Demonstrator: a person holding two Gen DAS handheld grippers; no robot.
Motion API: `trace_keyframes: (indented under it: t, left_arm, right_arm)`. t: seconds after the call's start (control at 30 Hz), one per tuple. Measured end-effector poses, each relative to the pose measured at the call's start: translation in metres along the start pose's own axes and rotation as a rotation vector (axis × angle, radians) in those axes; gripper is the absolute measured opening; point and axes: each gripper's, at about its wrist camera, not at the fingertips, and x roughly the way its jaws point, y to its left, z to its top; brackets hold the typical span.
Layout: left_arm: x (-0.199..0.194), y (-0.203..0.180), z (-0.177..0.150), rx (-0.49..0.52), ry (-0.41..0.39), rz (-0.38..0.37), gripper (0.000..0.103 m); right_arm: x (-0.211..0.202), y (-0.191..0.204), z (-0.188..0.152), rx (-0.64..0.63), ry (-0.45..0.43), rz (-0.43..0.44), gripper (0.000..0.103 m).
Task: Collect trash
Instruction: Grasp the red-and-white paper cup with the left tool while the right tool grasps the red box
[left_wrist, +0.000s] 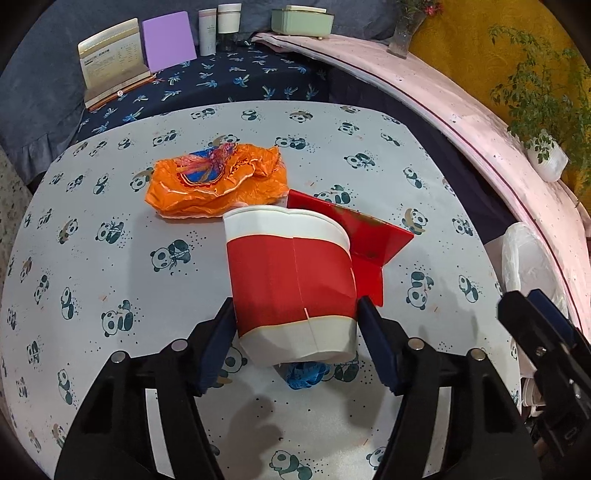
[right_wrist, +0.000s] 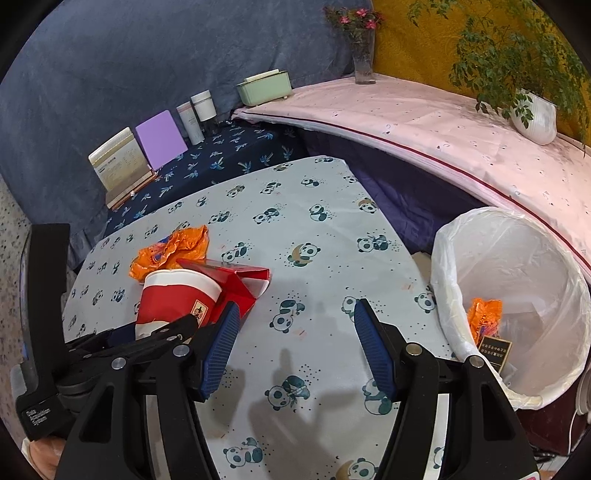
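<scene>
Red-and-white paper cup (left_wrist: 291, 280) lying on table (left_wrist: 110, 229), pinched between left hand-held gripper (left_wrist: 295, 314) pads. Touching cup: red carton (left_wrist: 365, 236); beyond cup: orange wrapper (left_wrist: 214, 181). Right of cup: right hand-held gripper (right_wrist: 295, 321), spread, empty.

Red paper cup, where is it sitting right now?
The red paper cup stands on the panda tablecloth between the left gripper pads, which touch its sides. The orange wrapper lies behind it and the red carton at its right.
</scene>
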Motion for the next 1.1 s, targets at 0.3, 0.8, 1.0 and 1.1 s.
trace_keyframes:
  t: [0.3,0.8,1.0,1.1]
  left_arm:
    - [-0.026,0.022,0.003,-0.032,-0.053,-0.013,0.062]
    - [-0.033,0.072,0.027,-0.119,-0.089,0.028,0.063]
    - [-0.021,0.079,0.031,-0.134,-0.072,0.030,0.063]
    - [-0.016,0.080,0.032,-0.137,-0.064,0.028,0.063]
  right_arm:
    - [0.018,0.020,0.002,-0.039,0.027,0.029,0.062]
    - [0.069,0.065,0.025,-0.216,0.066,0.054,0.061]
    - [0.097,0.073,0.029,-0.320,0.116,0.062,0.061]
    - [0.106,0.075,0.028,-0.351,0.137,0.064,0.054]
